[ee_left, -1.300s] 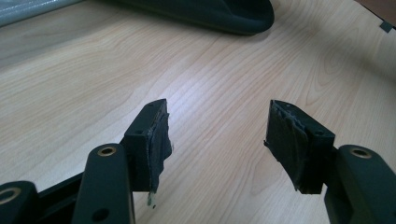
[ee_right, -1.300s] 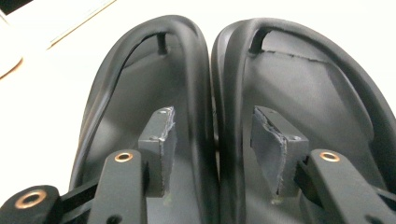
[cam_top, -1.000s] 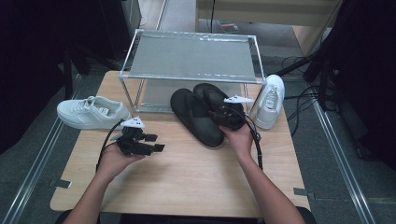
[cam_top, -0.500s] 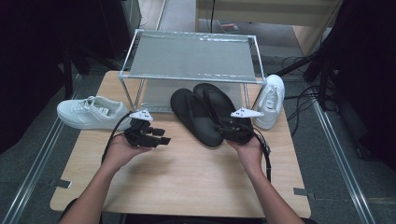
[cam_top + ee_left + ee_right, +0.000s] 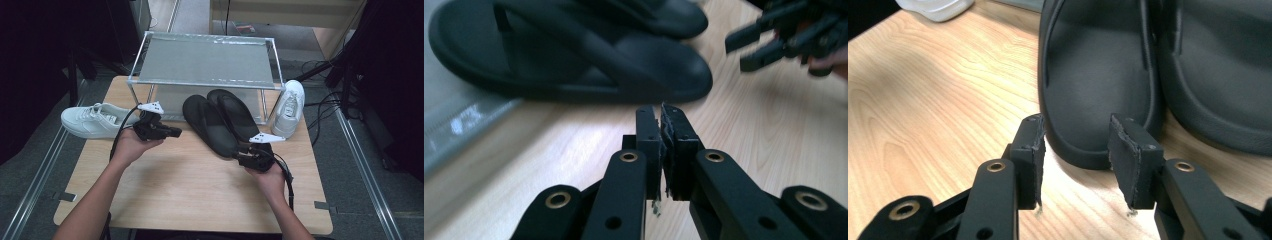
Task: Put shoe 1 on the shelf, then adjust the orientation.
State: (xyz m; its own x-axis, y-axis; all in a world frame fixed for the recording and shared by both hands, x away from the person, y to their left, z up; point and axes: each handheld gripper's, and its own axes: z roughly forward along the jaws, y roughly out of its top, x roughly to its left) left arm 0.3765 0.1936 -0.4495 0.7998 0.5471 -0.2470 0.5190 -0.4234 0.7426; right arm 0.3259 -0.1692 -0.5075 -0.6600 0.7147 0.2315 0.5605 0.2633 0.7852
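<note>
A lab or test room was suggested: a plain wooden table (image 5: 190, 190) was set on a grey floor between metal floor rails (image 5: 35, 185), with loose black cables (image 5: 320, 70) trailed past its far right corner and dark equipment stands kept on both sides. A bare metal shoe rack (image 5: 205, 62) was placed at its far edge.

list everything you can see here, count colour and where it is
sandals: 2, black, side by side mid-table, toes under the rack
sneakers: 2, white, one left of the rack, one at its right leg
rack: 1, silver metal frame, far side of the table
table: 1, light wood
left gripper: 1, black, fingers shut, empty, beside the sandals
right gripper: 1, black, fingers open at the heel of the nearer sandal, just been closing
</note>
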